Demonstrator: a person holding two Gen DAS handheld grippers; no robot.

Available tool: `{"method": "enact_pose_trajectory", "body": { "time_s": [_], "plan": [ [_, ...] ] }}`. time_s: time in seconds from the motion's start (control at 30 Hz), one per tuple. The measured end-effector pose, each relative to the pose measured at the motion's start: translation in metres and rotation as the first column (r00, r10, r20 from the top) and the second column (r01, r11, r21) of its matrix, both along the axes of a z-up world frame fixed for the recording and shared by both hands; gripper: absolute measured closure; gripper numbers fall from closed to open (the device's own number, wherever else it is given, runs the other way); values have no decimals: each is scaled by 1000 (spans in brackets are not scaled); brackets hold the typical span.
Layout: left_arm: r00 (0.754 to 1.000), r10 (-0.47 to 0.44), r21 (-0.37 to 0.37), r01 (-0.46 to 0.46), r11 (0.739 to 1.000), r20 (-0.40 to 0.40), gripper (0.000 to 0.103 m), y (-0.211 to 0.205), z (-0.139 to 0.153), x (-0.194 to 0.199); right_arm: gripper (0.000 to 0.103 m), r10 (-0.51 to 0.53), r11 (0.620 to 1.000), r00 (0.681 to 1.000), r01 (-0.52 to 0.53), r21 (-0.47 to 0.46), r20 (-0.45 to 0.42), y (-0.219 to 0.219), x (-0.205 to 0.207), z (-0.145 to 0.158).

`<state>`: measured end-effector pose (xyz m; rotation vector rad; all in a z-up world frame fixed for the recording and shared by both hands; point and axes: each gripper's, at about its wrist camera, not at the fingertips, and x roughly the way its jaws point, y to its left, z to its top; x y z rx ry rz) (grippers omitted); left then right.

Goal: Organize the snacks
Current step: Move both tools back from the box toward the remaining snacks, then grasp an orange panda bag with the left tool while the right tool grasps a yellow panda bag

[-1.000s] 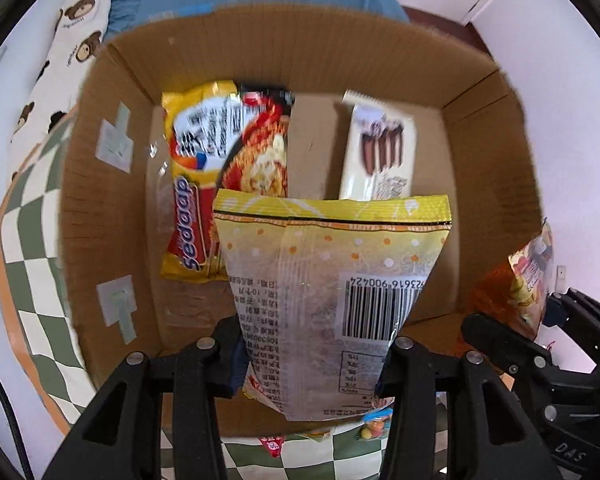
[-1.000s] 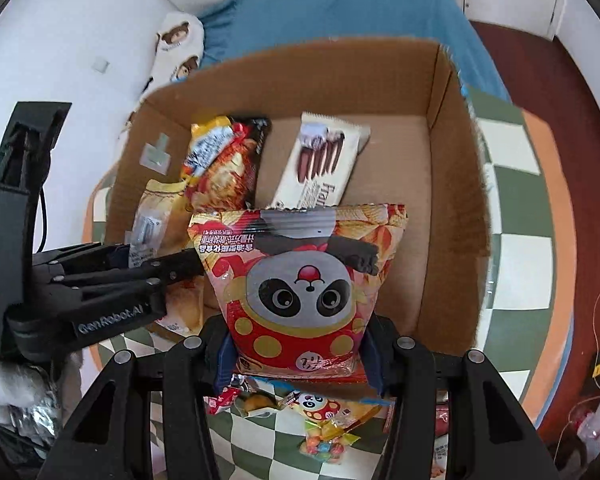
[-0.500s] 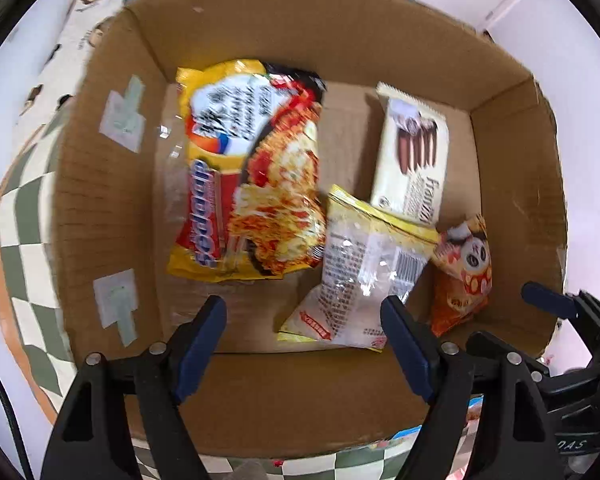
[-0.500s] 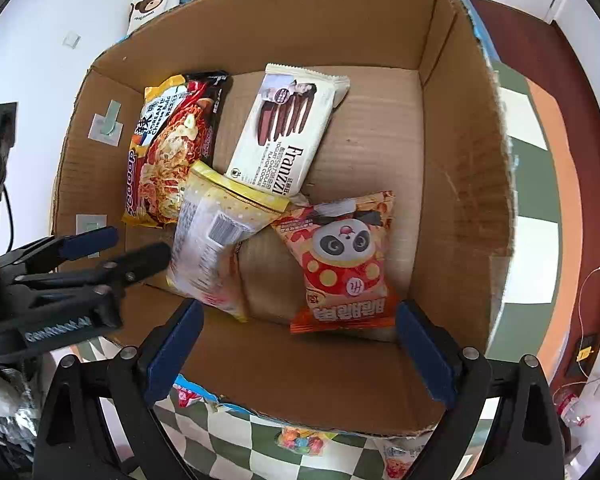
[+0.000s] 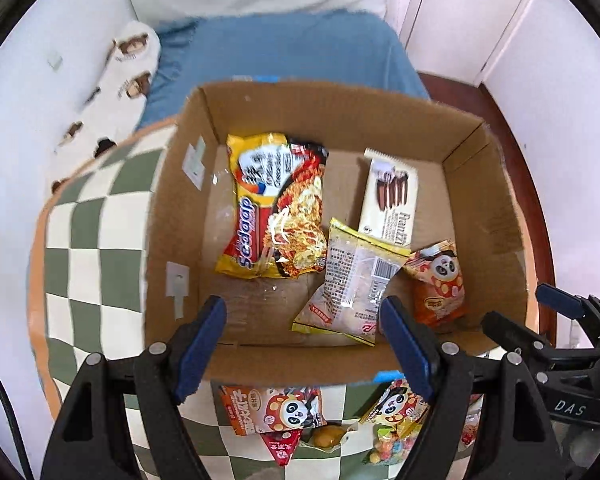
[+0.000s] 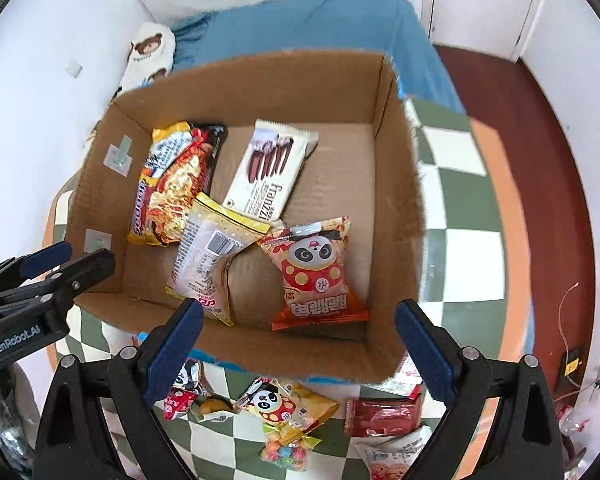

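An open cardboard box stands on a green checked cloth. Inside lie a noodle pack, a white wafer pack, a yellow clear-backed pack and a red panda snack bag. My left gripper is open and empty above the box's near wall. My right gripper is open and empty above the near wall too. Each gripper shows in the other's view, the right one and the left one.
Several loose snacks lie on the cloth in front of the box: panda bags, a candy bag, a red pack. A blue bed lies behind the box. Dark red floor is at the right.
Both grippers let go of their packs, the yellow one and the panda bag, which now lie in the box. Both grippers opened and pulled back and up from the box.
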<state>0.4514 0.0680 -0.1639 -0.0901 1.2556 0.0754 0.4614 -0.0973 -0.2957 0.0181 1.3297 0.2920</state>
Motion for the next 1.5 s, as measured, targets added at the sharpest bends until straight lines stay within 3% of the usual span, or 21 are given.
{"method": "enact_pose_trajectory", "body": {
  "time_s": [0.23, 0.43, 0.6, 0.77, 0.87, 0.93, 1.03, 1.13, 1.2, 1.23, 1.4, 1.47, 1.5],
  "plan": [
    [989, -8, 61, -1, 998, 148, 25, -9, 35, -40, 5, -25, 999, 993, 23, 23, 113, -7, -33, 36],
    [977, 28, 28, -35, 999, 214, 25, -5, 61, -76, 5, -42, 998, 977, 33, 47, 210, -11, -66, 75],
    [971, 48, 2, -50, 999, 234, 25, 1, 72, -104, 5, -53, 993, 976, 28, 117, 212, -12, -95, 95],
    [981, 49, 17, -54, 998, 190, 25, 9, 51, -124, 5, -55, 988, 990, 35, 153, 129, -12, -119, 75],
    [994, 16, 45, -21, 999, 112, 25, 11, 20, -126, 5, -58, 984, 998, 54, 169, 17, -13, -128, 35],
    [996, -71, 109, 65, 992, 53, 25, 6, -6, -122, 5, -53, 985, 997, 61, 160, -52, -13, -130, 7],
    [964, -263, 258, 266, 929, -48, 25, -11, -46, -114, 5, -36, 992, 994, 48, 114, -105, -11, -133, -28],
    [877, -450, 371, 479, 796, -168, 25, -28, -87, -109, 5, -16, 998, 990, 25, 62, -141, -9, -136, -59],
    [804, -530, 365, 594, 716, -269, 24, -35, -114, -106, 5, -1, 1000, 987, 6, 27, -159, -8, -138, -77],
    [776, -551, 356, 630, 690, -306, 24, -37, -126, -104, 5, 4, 1000, 986, -1, 15, -168, -7, -139, -85],
    [659, -625, 267, 747, 608, -419, 24, -46, -170, -103, 5, 42, 998, 978, -52, -43, -203, -1, -144, -118],
    [631, -637, 295, 774, 561, -443, 24, -50, -182, -105, 5, 69, 994, 978, -84, -72, -197, 5, -145, -124],
    [629, -635, 312, 776, 548, -449, 25, -51, -186, -105, 5, 83, 991, 977, -102, -87, -194, 8, -144, -128]
  ]
}}
